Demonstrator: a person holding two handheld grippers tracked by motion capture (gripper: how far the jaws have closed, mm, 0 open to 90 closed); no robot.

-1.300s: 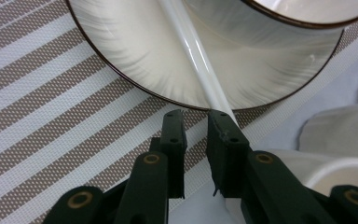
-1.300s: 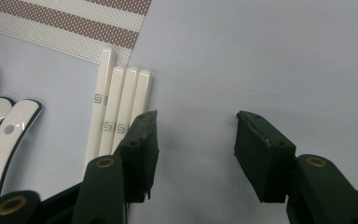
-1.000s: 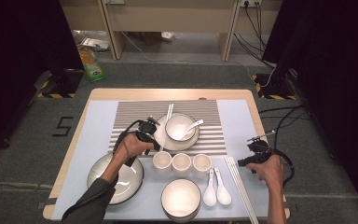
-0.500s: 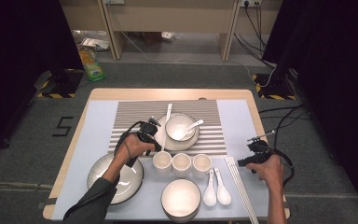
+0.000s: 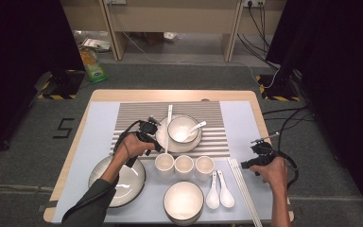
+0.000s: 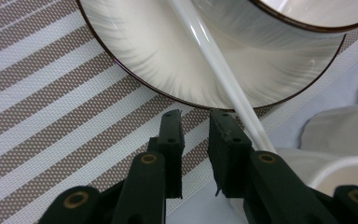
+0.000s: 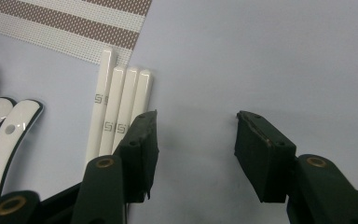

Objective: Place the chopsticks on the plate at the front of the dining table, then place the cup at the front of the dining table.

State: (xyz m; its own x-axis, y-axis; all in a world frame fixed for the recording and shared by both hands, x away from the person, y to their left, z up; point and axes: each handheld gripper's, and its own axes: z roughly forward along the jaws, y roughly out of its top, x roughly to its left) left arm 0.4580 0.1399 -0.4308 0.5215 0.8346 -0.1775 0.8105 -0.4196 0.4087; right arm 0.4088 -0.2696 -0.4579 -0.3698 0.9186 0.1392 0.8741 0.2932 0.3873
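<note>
Looking along the left gripper (image 6: 195, 126), we see its two black jaws nearly shut, a narrow gap between them and nothing held. Just beyond the tips lies the dark-rimmed edge of a white plate (image 6: 168, 65) on a brown-and-white striped mat (image 6: 51, 116). A single white chopstick (image 6: 214, 60) slants across that plate, its lower end passing just beside the outer face of the right-hand jaw and running down over the mat's edge. It is outside the gap, not between the pads. Farther off, a bowl (image 6: 279, 23) stands on the plate, and a small white cup (image 6: 345, 172) sits close to the jaws on their right.

From the right gripper (image 7: 193, 140), we see jaws standing wide apart, empty, over bare pale blue table covering (image 7: 261, 56). Four white chopsticks (image 7: 119, 107) lie side by side, their tips just beyond and left of the left-hand jaw. Two white spoons (image 7: 4, 126) lie farther left again.

In the high view the left gripper (image 5: 147, 130) hangs at the plate's near-left rim, and the right gripper (image 5: 260, 153) is well apart, beside the chopstick row (image 5: 243, 189).

We judge the step in hand to be picking up the lone chopstick from the plate. The next move seems to call for opening the left jaws, shifting them sideways until the stick lies between them, then closing gently, since the glazed stick may slip or roll.
</note>
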